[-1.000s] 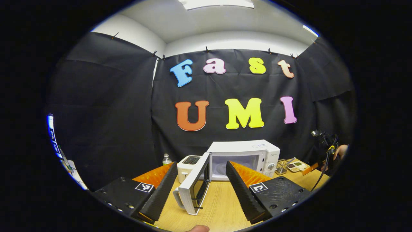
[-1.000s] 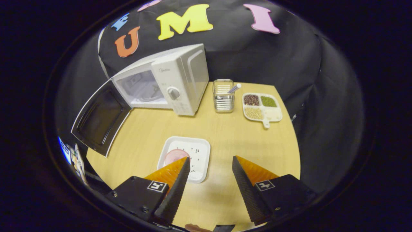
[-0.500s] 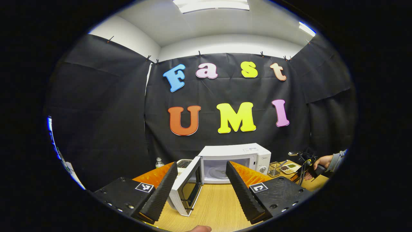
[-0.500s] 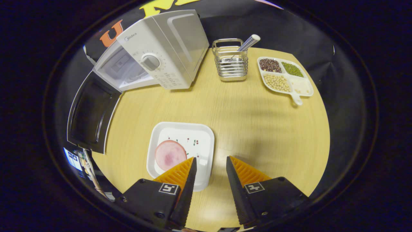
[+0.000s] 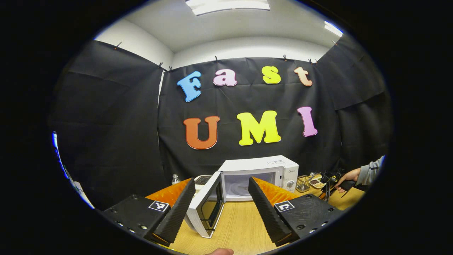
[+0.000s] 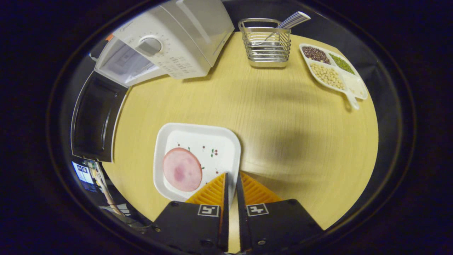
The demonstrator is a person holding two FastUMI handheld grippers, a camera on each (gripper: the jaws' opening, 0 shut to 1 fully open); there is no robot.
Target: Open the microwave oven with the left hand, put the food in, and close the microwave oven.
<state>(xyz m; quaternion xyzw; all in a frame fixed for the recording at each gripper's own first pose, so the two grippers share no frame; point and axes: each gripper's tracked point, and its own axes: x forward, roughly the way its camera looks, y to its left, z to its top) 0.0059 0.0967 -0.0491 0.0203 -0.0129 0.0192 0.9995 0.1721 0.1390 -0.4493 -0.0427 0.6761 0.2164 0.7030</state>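
Microwave [image 5: 260, 170] stood at back of wooden table [image 6: 283, 117], door [image 5: 207, 207] swung wide toward left, cavity exposed, so opening step judged done and loading judged in hand. Left gripper [image 5: 222, 202] held back from the door, level and pointed at the oven, fingers spread wide with nothing between them; likely parked clear of the path into the cavity and ready for the closing push. Right gripper [image 6: 231, 184] came in from above, tilted down over near right edge of the white plate [image 6: 219, 141], fingers nearly together on that rim; whether both pads truly pressed it could not be told, rim hidden between them. Ham slice [image 6: 182, 169] lay flat on left half of plate, well apart from the fingers, so grasp went for the dish, not the meat. Plate sat on table in front of the oven, near the open door [image 6: 93, 118]. Wire caddy [image 6: 267, 46] and divided bean tray [image 6: 332, 72] kept at far right, out of the route. Sleeved hand [image 5: 348, 176] seen low at right in left gripper view, beside the oven.
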